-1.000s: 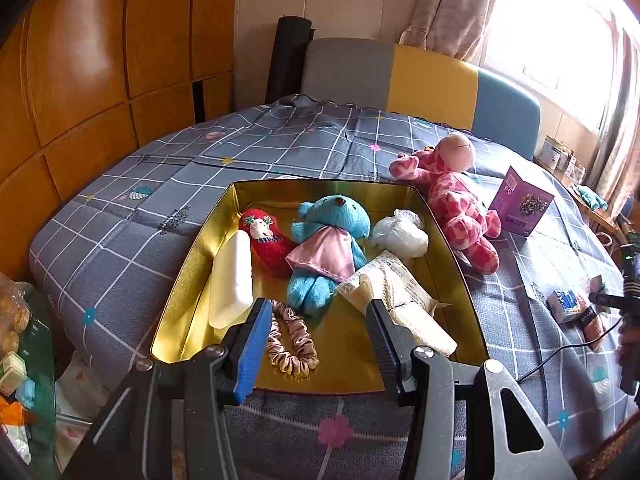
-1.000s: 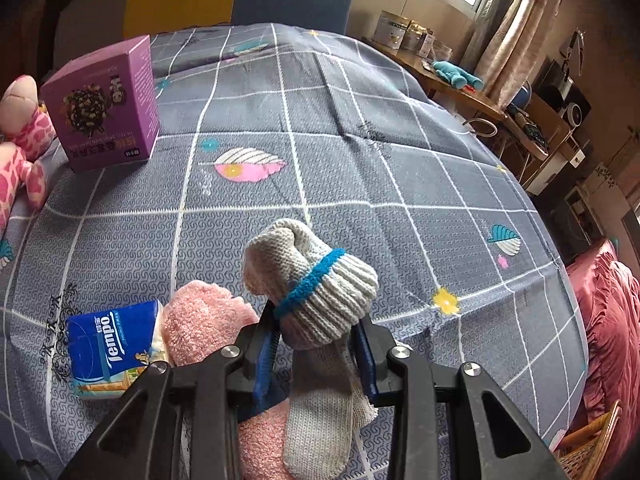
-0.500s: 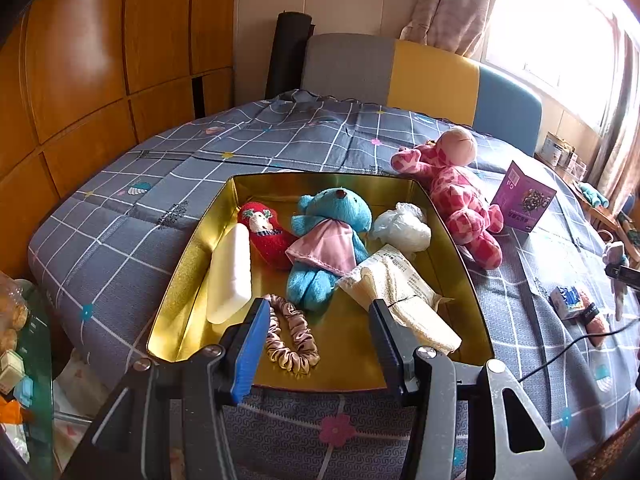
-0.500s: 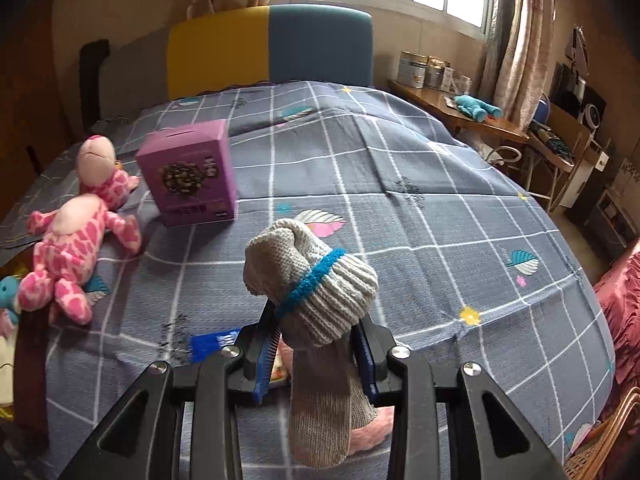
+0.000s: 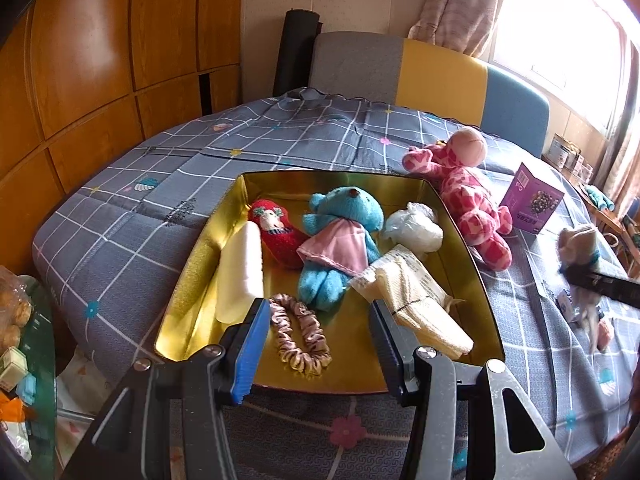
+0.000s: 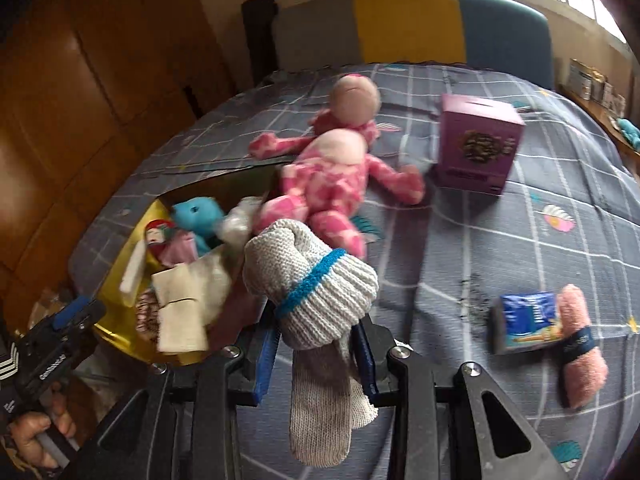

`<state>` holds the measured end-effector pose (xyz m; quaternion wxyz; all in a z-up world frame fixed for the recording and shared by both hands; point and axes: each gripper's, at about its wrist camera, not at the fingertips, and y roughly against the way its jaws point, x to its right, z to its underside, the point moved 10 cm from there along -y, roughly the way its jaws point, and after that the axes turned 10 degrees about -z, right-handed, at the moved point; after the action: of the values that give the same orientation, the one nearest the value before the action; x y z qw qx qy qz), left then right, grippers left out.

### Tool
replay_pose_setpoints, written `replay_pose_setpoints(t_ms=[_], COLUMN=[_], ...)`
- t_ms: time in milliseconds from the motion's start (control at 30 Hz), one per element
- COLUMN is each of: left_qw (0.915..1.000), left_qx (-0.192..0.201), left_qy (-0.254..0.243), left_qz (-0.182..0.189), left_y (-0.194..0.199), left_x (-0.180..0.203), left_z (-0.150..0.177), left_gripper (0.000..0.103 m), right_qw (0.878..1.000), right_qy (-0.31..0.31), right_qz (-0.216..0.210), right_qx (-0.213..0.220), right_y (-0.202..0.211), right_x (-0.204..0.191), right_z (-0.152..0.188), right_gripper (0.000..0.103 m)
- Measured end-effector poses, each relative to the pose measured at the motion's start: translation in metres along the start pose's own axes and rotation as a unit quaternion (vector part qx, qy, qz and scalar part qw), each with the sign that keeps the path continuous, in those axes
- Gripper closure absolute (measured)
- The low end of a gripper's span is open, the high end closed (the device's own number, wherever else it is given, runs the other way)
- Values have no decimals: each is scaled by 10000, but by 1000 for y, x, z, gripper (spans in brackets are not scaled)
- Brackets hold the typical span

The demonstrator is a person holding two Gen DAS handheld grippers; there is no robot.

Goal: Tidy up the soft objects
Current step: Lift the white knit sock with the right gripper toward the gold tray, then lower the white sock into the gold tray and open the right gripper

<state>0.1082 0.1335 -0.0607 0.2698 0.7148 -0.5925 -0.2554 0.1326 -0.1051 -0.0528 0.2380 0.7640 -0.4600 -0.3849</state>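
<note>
Right wrist, jaws clamping grey sock

My right gripper swings the grey sock away from the pink towel toward the gold tray

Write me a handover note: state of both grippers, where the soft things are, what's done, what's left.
Right gripper: shut on the grey sock, held above the bed near the gold tray.
Left gripper: open, nothing held, at the tray's near edge.
Done: blue bear, red toy, scrunchie lie in the tray.
Left: drop the sock in; pink plush and pink sock remain on the bed.
</note>
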Motion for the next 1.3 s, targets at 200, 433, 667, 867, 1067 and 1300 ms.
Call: replay_pose_setpoints(t_ms=[200, 433, 667, 867, 1067, 1300], left_qw=[9998, 9985, 9969, 9968, 9962, 9961], left_qx=[86, 30, -39, -143, -294, -332], left_qy=[99, 315, 509, 566, 596, 591], left_qz=[-146, -451, -590, -546, -554, -572], left_y=[4, 1, -6, -13, -22, -25], left_x=[-17, -56, -79, -80, -81, -80], left_z=[-8, -9, -6, -1, 7, 10], left_gripper=[51, 51, 51, 51, 51, 51], right_qw=[9958, 9868, 9795, 9919, 9921, 9890], right_qy=[197, -69, -456, -93, 225, 180], right_qz=[-806, -1517, -1854, -830, -844, -1129], right_qx=[-375, -563, -639, -957, -902, -937], right_y=[-43, -70, -111, -170, -169, -148], right_x=[-76, -131, -157, -123, -129, -134], right_z=[4, -10, -21, -5, -4, 0], right_gripper=[69, 69, 69, 67, 64, 61])
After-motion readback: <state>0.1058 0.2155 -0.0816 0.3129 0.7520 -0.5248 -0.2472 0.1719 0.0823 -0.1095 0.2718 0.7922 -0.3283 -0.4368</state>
